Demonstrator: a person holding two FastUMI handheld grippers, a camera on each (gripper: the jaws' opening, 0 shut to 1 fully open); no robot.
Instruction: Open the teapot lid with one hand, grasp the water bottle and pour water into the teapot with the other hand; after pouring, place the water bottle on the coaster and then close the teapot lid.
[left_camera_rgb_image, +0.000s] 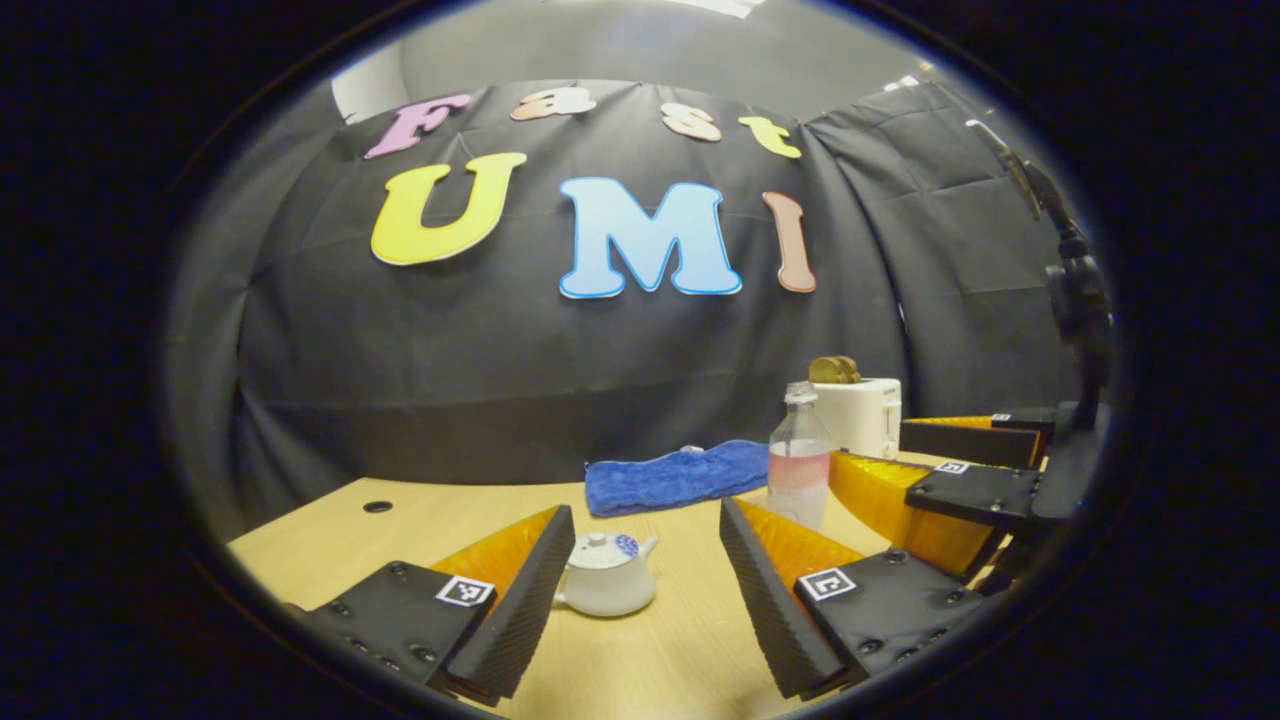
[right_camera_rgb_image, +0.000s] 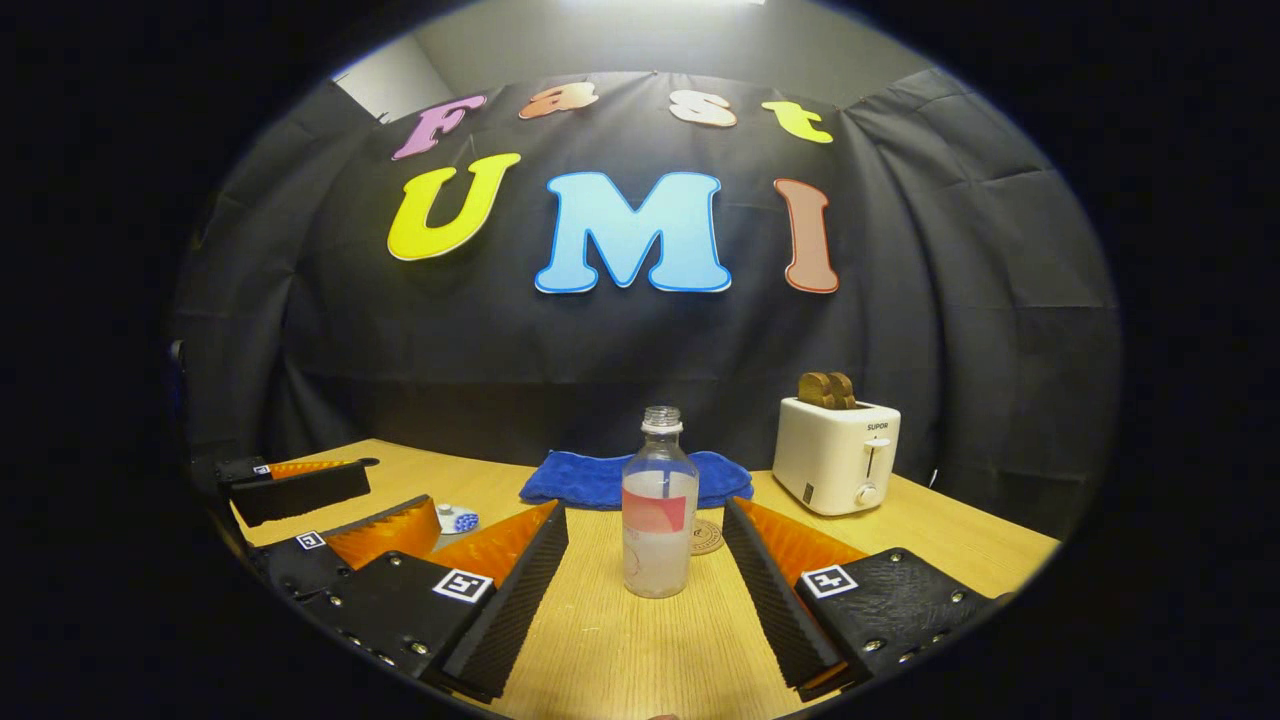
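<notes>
A small white teapot (left_camera_rgb_image: 607, 575) with its lid on stands on the wooden table, just ahead of my left gripper (left_camera_rgb_image: 645, 512) and nearer its left finger; the jaws are open and touch nothing. A clear uncapped water bottle (right_camera_rgb_image: 658, 510), partly filled, stands upright between the open fingers of my right gripper (right_camera_rgb_image: 645, 508), apart from both. A round coaster (right_camera_rgb_image: 706, 537) lies just behind the bottle to its right. In the left gripper view the bottle (left_camera_rgb_image: 798, 460) stands by the right gripper (left_camera_rgb_image: 870, 447). In the right gripper view the left gripper (right_camera_rgb_image: 395, 490) partly hides the teapot (right_camera_rgb_image: 457, 519).
A blue towel (right_camera_rgb_image: 590, 478) lies folded at the back of the table against the booth wall. A white toaster (right_camera_rgb_image: 838, 455) with toast in it stands back right. A small round hole (left_camera_rgb_image: 377, 506) marks the table's far left.
</notes>
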